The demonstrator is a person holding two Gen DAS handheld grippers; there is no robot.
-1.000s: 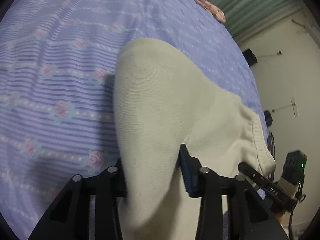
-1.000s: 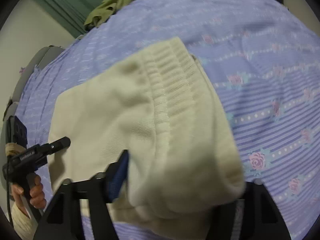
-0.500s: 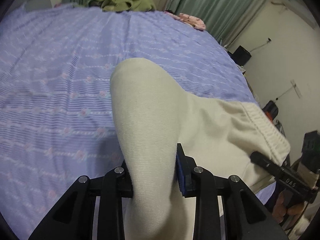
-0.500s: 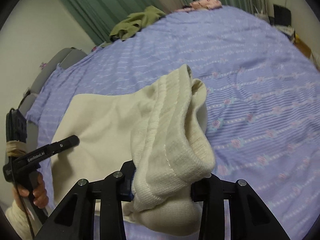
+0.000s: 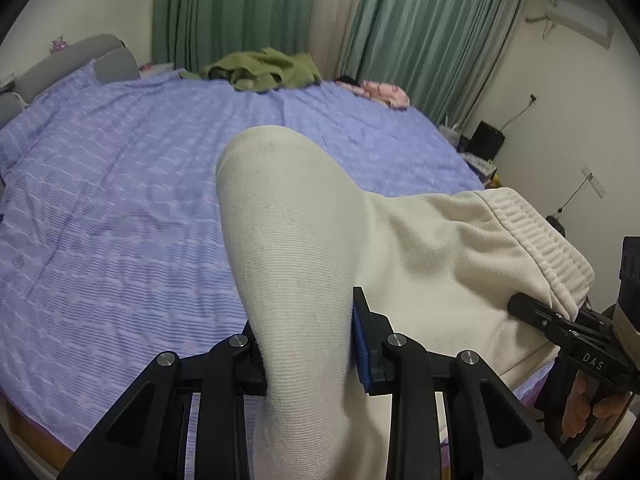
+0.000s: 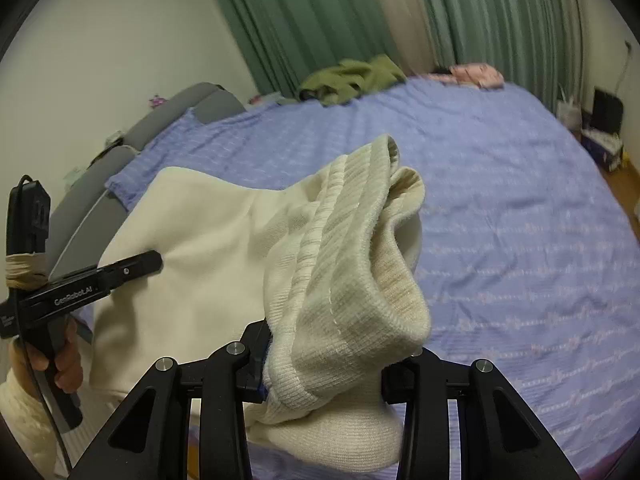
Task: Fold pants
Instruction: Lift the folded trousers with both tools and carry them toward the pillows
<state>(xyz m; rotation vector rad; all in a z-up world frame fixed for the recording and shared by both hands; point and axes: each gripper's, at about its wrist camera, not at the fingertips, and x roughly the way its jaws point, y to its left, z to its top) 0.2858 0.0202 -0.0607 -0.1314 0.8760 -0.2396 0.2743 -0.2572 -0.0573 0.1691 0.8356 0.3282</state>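
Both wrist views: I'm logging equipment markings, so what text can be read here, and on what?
"DAS" on the side of the right hand-held gripper, seen from the left wrist.
"GenRobot.AI" on the side of the left hand-held gripper, seen from the right wrist.
A small label at that gripper's rear is too blurred to read.

My left gripper (image 5: 308,356) has its fingers (image 5: 366,340) clamped tight on cloth, held level and pointing forward. My right gripper (image 6: 324,364) is pinched shut the same way, raised beside it. Each of my hands (image 6: 60,356) grips a handle, the right hand (image 5: 592,408) low at the frame's edge.
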